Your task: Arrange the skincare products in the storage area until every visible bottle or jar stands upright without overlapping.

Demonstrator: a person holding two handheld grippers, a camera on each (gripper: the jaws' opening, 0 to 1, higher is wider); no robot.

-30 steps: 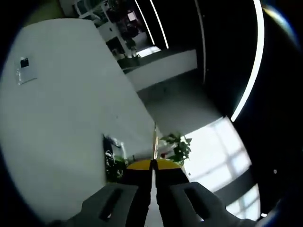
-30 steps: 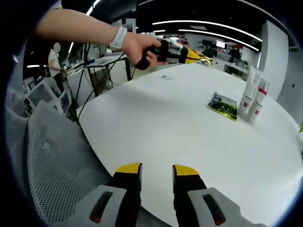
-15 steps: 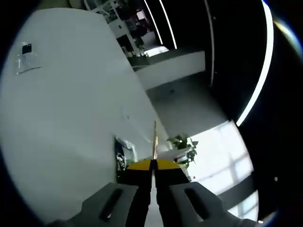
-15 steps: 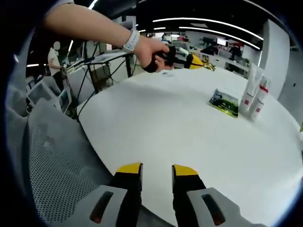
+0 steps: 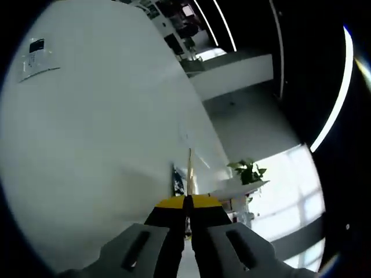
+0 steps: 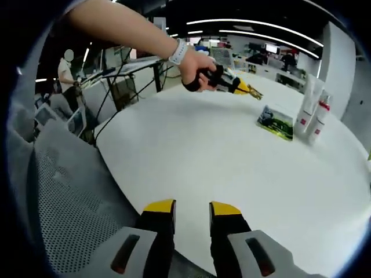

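Left gripper view: the left gripper (image 5: 186, 202) has its jaws pressed together on a thin stick (image 5: 189, 174) pointing straight ahead over the white table (image 5: 87, 127); a small label (image 5: 36, 55) lies far off.

Right gripper view: the right gripper (image 6: 184, 209) is spread, empty, at the table's near edge. Two bottles (image 6: 311, 113) stand upright, touching, beside a flat green packet (image 6: 275, 123); open tabletop between.

white round table (image 6: 191, 156) | grey mesh chair (image 6: 64, 197) at its edge | potted plant (image 5: 248, 171) | ceiling light strips (image 6: 249, 26)
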